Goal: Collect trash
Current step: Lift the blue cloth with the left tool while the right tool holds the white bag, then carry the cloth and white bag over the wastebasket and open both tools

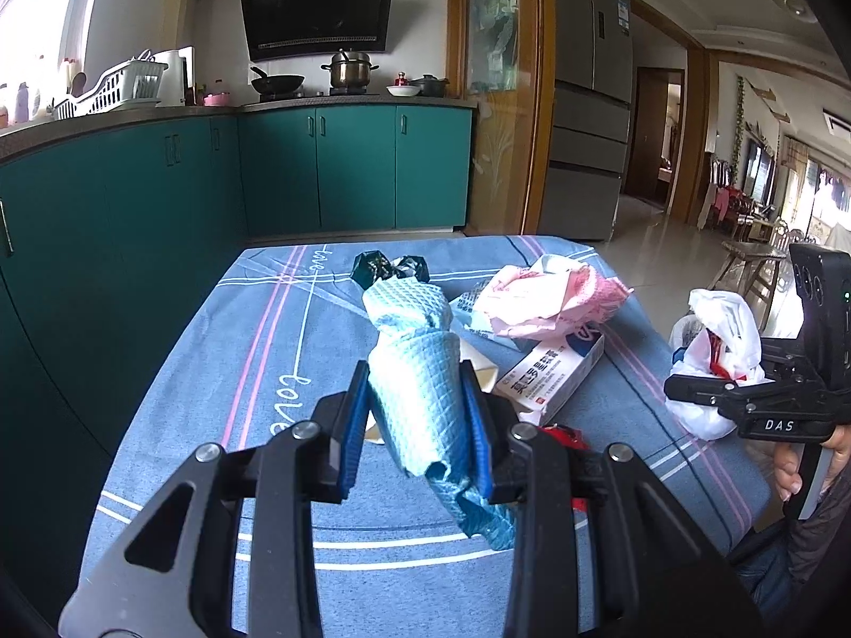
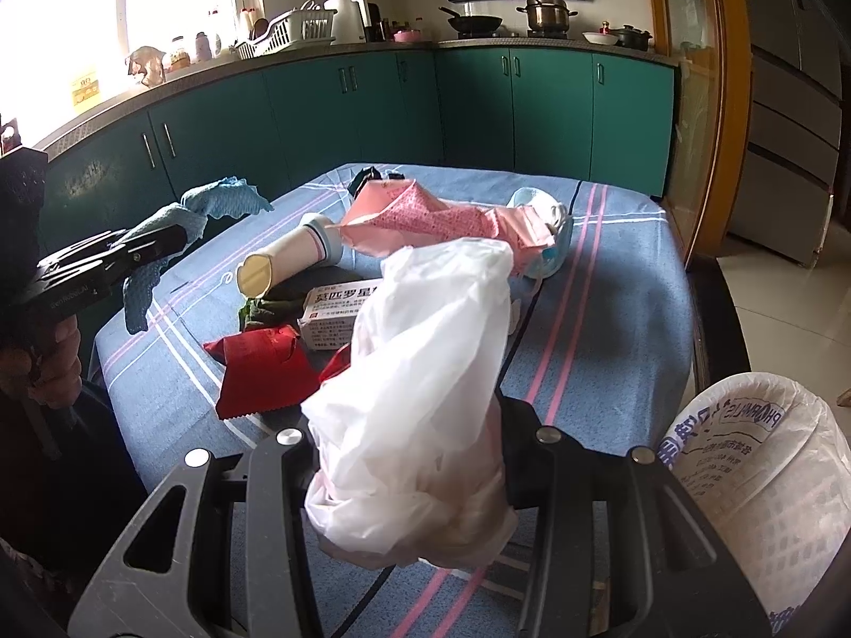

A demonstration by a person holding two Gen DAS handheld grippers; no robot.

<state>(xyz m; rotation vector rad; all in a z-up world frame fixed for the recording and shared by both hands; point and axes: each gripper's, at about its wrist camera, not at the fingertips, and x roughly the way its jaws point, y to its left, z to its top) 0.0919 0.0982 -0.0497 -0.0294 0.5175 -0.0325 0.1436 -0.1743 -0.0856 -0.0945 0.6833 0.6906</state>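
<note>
My left gripper is shut on a light blue waffle cloth, pinched between its blue pads and lifted above the table. The same cloth hangs from the left gripper at the left of the right wrist view. My right gripper is shut on a white plastic bag that billows up in front of the camera and hides its fingertips. That bag and the right gripper show at the table's right edge. A red wrapper, a white medicine box and crumpled pink paper lie on the table.
The table wears a blue striped cloth. A cream cup lies on its side, with a black wrapper and a white-blue mask farther back. A bin lined with a printed white bag stands at the lower right. Green cabinets lie beyond.
</note>
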